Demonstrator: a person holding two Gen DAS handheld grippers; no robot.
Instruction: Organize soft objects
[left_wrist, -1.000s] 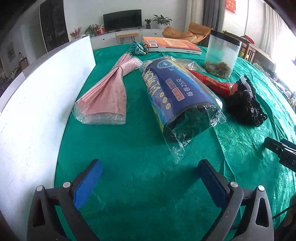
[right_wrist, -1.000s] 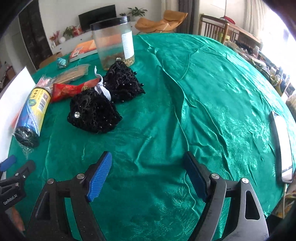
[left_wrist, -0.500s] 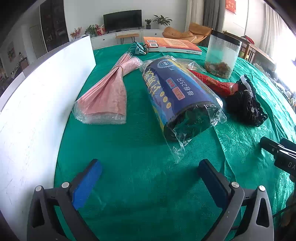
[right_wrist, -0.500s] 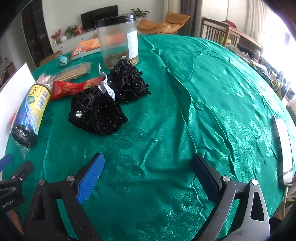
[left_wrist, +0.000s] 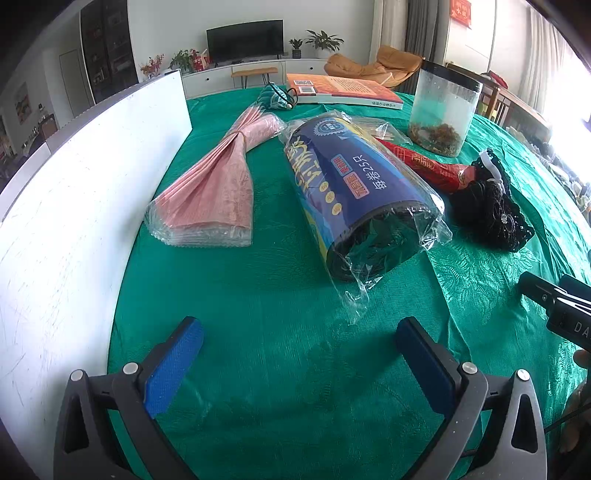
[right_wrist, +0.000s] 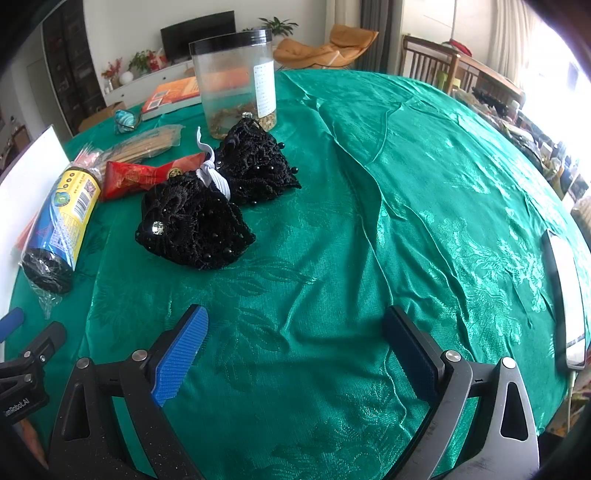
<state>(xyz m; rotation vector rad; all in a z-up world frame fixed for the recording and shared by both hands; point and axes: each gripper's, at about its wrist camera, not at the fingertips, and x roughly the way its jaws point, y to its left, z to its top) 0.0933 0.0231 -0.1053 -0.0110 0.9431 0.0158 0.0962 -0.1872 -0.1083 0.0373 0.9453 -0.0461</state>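
Note:
A pink folded cloth in clear wrap (left_wrist: 218, 188) and a blue roll in plastic film (left_wrist: 354, 192) lie on the green tablecloth (left_wrist: 280, 295), ahead of my left gripper (left_wrist: 299, 328). That gripper is open and empty, just short of the roll's loose film. Two black beaded lace pieces (right_wrist: 195, 225), tied with a white elastic band (right_wrist: 214, 177), lie ahead and to the left of my right gripper (right_wrist: 295, 317). Its jaws stand wide with only cloth between them. The lace (left_wrist: 495, 214) also shows at the right in the left wrist view.
A white board (left_wrist: 74, 206) stands along the left. Behind the soft things are a red packet (right_wrist: 147, 175), a clear jar with a black lid (right_wrist: 236, 81), an orange book (left_wrist: 343, 88) and a small teal pouch (left_wrist: 275, 98). A flat dark slab (right_wrist: 565, 295) lies at the right edge.
My right gripper's jaws have spread wider. The left gripper and the objects on the table have stayed where they were.

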